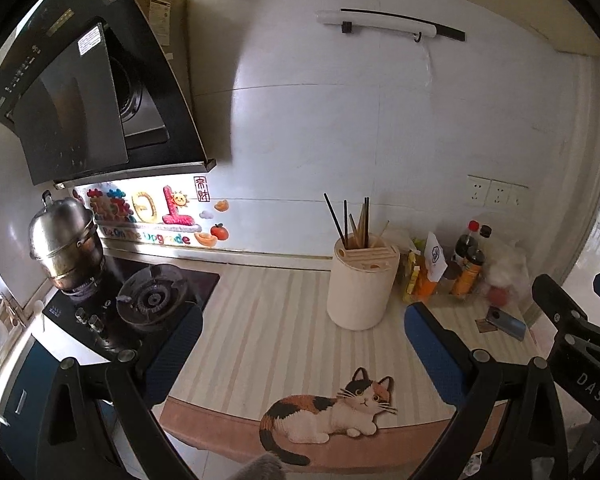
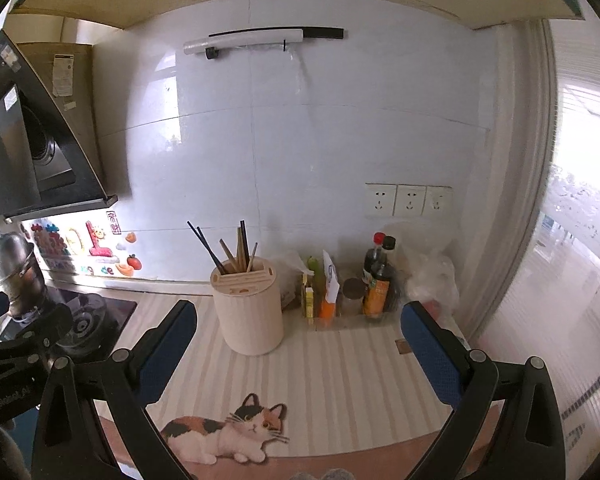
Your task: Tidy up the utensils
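My fingers on both the left gripper (image 1: 300,344) and right gripper (image 2: 298,336) are spread, empty; the utensil holder (image 1: 360,284) with chopsticks (image 1: 354,222) stands ahead between them on the striped mat (image 1: 268,328).

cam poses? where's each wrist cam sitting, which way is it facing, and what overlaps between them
Left wrist: sits behind the left gripper, above the counter edge, facing the back wall; sees stove, pot, utensil holder. Own open blue fingers frame it; the right gripper shows at right.
Right wrist: behind the right gripper, further right, facing the same wall and window; own open fingers, left gripper at left.
Shared: utensil holder, cat mat, bottles, sockets.
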{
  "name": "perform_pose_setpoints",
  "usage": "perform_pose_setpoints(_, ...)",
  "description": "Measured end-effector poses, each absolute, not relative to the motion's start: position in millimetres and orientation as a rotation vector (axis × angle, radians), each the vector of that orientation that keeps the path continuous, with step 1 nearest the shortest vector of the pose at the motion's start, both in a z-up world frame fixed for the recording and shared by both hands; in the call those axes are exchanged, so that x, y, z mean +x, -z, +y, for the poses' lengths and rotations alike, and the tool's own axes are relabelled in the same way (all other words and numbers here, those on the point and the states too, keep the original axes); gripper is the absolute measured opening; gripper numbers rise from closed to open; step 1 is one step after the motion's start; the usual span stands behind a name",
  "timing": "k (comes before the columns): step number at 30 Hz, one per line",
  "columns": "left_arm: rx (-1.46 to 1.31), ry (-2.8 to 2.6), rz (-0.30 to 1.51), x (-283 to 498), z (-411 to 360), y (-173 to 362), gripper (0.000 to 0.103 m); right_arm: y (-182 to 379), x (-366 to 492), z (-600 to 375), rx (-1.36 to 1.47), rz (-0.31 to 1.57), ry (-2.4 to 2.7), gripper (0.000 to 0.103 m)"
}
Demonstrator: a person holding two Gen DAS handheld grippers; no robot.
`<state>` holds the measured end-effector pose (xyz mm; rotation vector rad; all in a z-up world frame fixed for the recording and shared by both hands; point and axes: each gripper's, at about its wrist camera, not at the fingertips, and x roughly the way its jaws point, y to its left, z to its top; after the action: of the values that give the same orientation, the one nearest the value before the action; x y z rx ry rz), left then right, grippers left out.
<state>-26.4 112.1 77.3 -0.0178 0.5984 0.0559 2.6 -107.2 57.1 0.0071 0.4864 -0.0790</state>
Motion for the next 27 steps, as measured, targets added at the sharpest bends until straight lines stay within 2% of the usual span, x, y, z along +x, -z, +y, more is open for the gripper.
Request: perform_pose_setpoints(27, -0.028, -0.103, 0.599, -32.1, 107.1, -75.3, 0.103, -58.6, 0.2, -110.3, -0.026, 0.499, 0.064, 0.103)
